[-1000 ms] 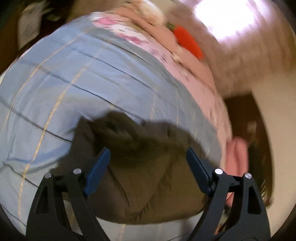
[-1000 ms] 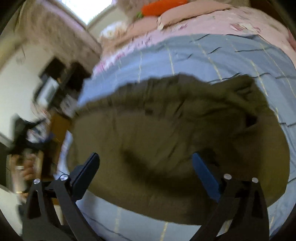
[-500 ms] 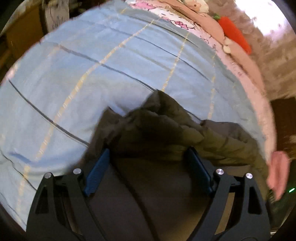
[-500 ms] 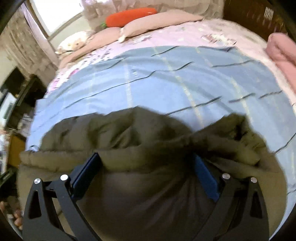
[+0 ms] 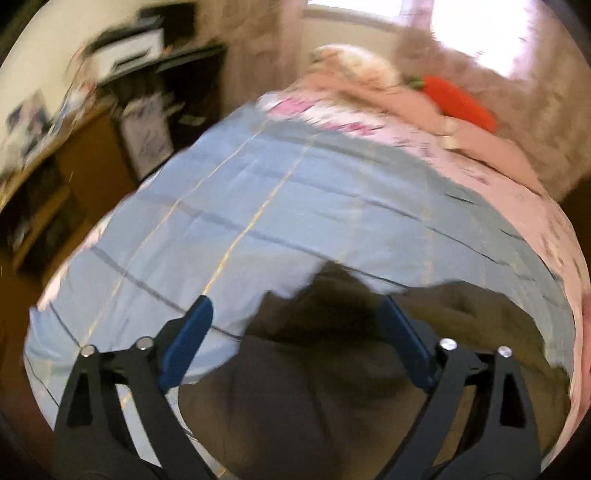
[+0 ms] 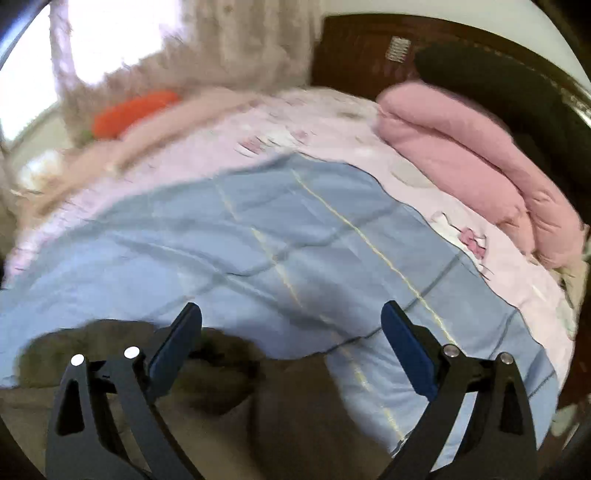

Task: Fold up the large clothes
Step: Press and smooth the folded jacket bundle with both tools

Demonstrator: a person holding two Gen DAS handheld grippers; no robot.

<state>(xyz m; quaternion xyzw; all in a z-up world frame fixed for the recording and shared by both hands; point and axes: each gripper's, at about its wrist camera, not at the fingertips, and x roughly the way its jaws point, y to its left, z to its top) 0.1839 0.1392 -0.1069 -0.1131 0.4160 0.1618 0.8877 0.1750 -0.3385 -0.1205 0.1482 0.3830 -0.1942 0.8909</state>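
My left gripper [image 5: 295, 328] has its jaws spread wide, with nothing pinched between the blue pads [image 5: 186, 341]. The right-hand pad is partly lost against the dark fabric behind it. Below and between the fingers lies the olive-brown jacket [image 5: 332, 398], bunched into a dark hump near the tips; its lower part runs out of the frame and I cannot make out sleeves or a collar through the blur.

My right gripper [image 6: 291, 345] is likewise open and holds nothing. Its left finger [image 6: 173, 347] sits over the jacket [image 6: 229, 391], whose rumpled upper edge shows only along the bottom left of this view, the rest being cut off or hidden by the gripper arms. I cannot tell whether either gripper touches the fabric.

The jacket lies on a light blue sheet with yellow and dark stripes [image 5: 295, 206], spread over a pink patterned bed cover [image 6: 332, 122]. At the far end of the bed I see pinkish pillows [image 5: 406, 103] and an orange carrot-shaped plush [image 5: 460, 101], both smeared by motion. A folded pink quilt [image 6: 469, 173] rests at the bed's right edge, against a dark wooden headboard or cabinet [image 6: 369, 48]. Off the left side stands a dark shelf unit [image 5: 166, 74], too blurred to read its contents. A bright window [image 6: 110, 29] washes out the background.
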